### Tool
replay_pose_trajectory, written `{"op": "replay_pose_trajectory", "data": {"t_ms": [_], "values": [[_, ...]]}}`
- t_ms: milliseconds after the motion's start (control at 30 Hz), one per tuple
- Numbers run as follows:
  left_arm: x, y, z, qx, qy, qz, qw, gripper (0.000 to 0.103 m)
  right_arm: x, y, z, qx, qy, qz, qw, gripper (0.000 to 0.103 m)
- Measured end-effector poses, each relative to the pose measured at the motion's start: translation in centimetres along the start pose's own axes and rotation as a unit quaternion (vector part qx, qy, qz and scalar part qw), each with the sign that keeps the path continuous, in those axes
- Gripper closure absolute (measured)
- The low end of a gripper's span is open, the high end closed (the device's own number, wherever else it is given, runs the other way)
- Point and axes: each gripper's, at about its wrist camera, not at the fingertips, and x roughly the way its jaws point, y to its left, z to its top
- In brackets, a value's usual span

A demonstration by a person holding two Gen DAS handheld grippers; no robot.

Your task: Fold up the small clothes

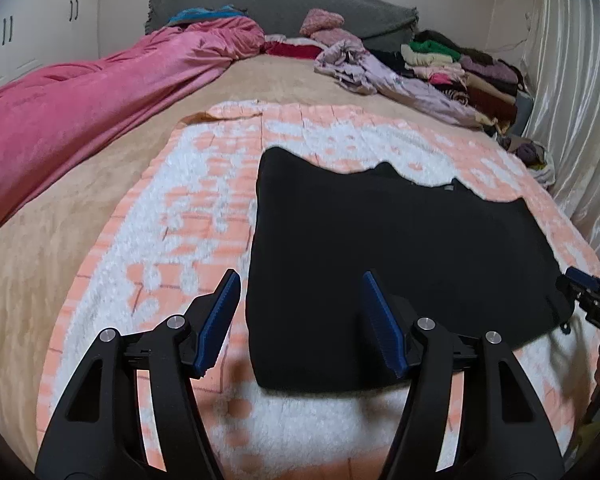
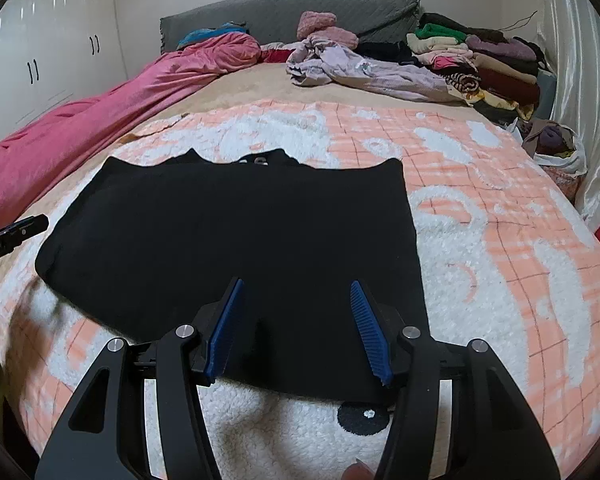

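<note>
I see the black garment (image 1: 400, 248) spread flat on the pink and white blanket (image 1: 204, 208), which covers the near part of the bed. My left gripper (image 1: 298, 280) hovers over the garment's near left corner with its blue pads wide apart and nothing between them. My right gripper (image 2: 296, 286) hangs above the near right edge, jaws likewise spread and empty. A pile of clothes (image 2: 472, 60) sits far right, a pink duvet (image 1: 80, 100) along the left

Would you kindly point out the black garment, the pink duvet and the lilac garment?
black garment (image 2: 236, 240), right wrist view, middle of its flat body.
pink duvet (image 1: 80, 100), left wrist view, its long middle.
lilac garment (image 2: 380, 74), right wrist view, crumpled centre.
</note>
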Motion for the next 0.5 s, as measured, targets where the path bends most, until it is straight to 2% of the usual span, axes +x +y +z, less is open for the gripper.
{"op": "replay_pose_trajectory", "data": {"t_ms": [167,200,500], "values": [[2.0,0.2,-1.3,0.009,0.054,0.021,0.9983,0.047,1.5,-1.1,-0.7,0.020,0.033,-0.004,0.999,0.049],[2.3,0.4,-1.6,0.008,0.059,0.021,0.9980,0.045,2.0,-1.4,-1.0,0.025,0.042,-0.005,0.999,0.049],[2.5,0.8,-2.3,0.007,0.068,0.017,0.9975,0.043,2.5,-1.7,-1.8,0.025,0.043,-0.010,0.999,0.049]]}}
